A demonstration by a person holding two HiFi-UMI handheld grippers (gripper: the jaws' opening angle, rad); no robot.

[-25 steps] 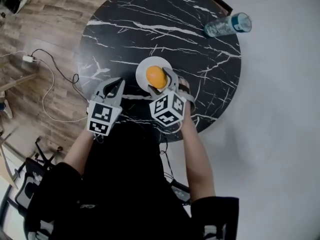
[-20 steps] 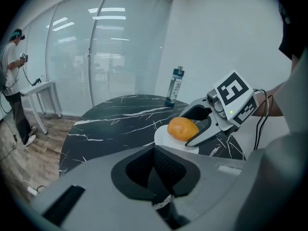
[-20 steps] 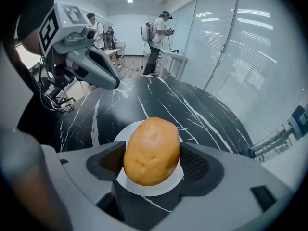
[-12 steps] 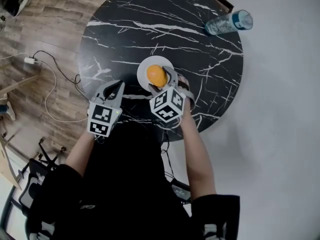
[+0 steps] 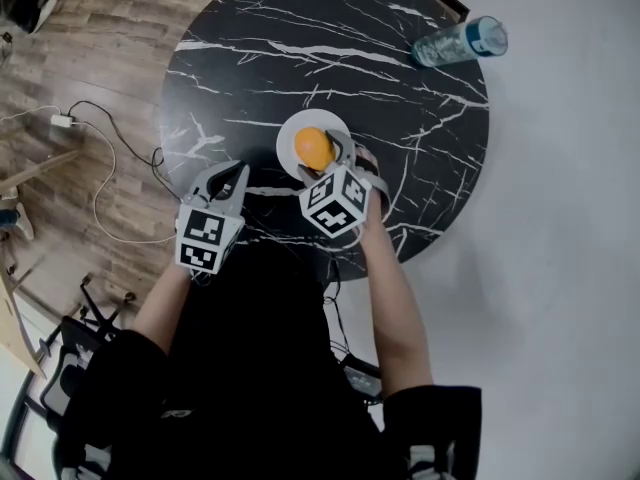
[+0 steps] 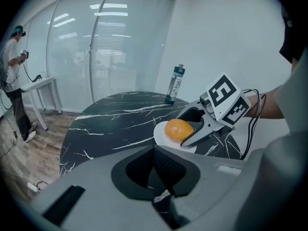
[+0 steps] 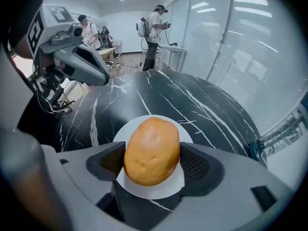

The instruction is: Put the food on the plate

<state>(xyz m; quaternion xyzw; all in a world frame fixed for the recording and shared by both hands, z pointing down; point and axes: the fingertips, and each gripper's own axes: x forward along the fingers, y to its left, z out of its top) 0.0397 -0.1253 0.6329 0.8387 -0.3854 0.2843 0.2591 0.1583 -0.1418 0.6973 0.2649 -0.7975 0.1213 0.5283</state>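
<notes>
Food (image 7: 152,150) over plate (image 7: 150,190), clamped in right tool (image 7: 153,163); left tool (image 5: 233,173) closed, empty; bottle (image 5: 458,43) well apart

Far and left parts of the table (image 5: 300,58) are bare, so approach is open there. The bottle (image 5: 458,42) lies at the far right edge, well apart from the plate (image 5: 288,136). The plate's near side is blocked by the right gripper (image 5: 323,161) clamping the food (image 5: 313,148) (left gripper (image 5: 229,174) just left, jaws together).
</notes>
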